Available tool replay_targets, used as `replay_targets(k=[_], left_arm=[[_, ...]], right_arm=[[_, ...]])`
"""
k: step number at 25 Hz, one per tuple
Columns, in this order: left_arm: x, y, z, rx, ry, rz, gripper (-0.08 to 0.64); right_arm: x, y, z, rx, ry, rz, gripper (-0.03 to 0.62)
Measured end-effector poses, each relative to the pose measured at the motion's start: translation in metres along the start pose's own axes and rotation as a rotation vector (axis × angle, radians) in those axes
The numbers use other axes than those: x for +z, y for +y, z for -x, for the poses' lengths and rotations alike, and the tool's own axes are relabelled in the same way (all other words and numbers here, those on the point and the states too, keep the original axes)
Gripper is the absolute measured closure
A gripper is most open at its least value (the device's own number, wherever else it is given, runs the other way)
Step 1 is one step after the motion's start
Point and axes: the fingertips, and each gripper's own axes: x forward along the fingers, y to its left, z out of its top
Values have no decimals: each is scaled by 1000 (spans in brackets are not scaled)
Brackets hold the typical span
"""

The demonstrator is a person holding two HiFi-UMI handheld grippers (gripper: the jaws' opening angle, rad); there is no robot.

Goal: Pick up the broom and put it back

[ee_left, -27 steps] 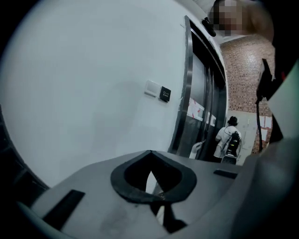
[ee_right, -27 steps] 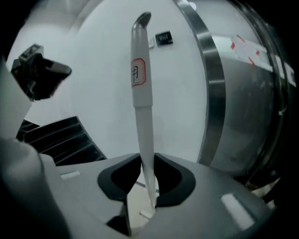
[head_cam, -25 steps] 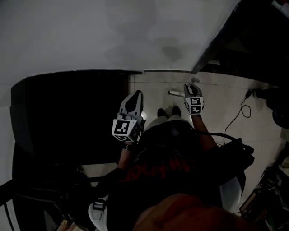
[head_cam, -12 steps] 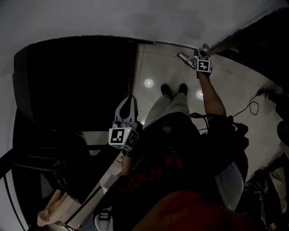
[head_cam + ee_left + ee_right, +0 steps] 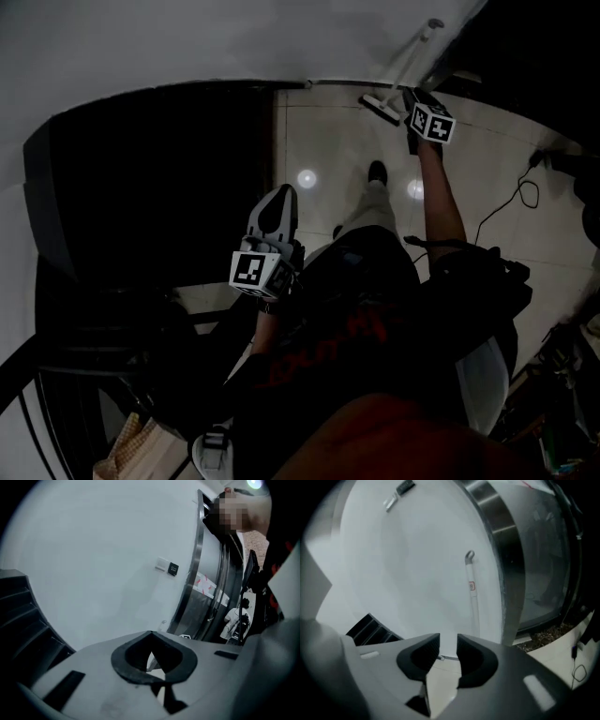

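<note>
The broom stands upright against the white wall. Its head (image 5: pixel 379 107) rests on the tiles and its pale handle (image 5: pixel 412 58) rises to a hooked top. My right gripper (image 5: pixel 419 101) is held out at arm's length just beside the broom's head. In the right gripper view the handle (image 5: pixel 473 595) is beyond the jaws and apart from them. The right gripper (image 5: pixel 448 649) has its jaws opening, with nothing between them. My left gripper (image 5: pixel 274 214) stays near my body over the dark area. Seen from its own camera, the left gripper (image 5: pixel 150 633) has its jaw tips touching and holds nothing.
A black stepped structure (image 5: pixel 159 187) fills the left side. A steel-framed curved glass door (image 5: pixel 511 573) stands right of the broom. A cable (image 5: pixel 511 202) trails over the tiles at right. A person (image 5: pixel 232 618) stands far off by the door.
My right arm has stretched out toward the wall, and the broom's handle now shows leaning up the wall beyond the gripper. My left gripper has stayed close to my body.
</note>
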Motion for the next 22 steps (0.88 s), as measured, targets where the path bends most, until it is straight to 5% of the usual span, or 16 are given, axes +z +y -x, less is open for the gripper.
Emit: replay_targets(k=[2,7,13,17,22], left_arm=[[-6,0,34,-38,4,-1,555],[-30,9,71,-159,-90,-55,555],[-71,-8,147,-276,-93,7,555],[-57,-49,182,-408,-174,-46,555],[-72,-86,233,-436,-152,-56,555]], right_arm=[[-35,41,59,-3,-35,47,583],[-57,141,191,40,-161,205,592],[-108,274,375,92,-342,248,592],[-106,314,443,91,-488,290,592],[-108,332,511,89,-565,308,592]])
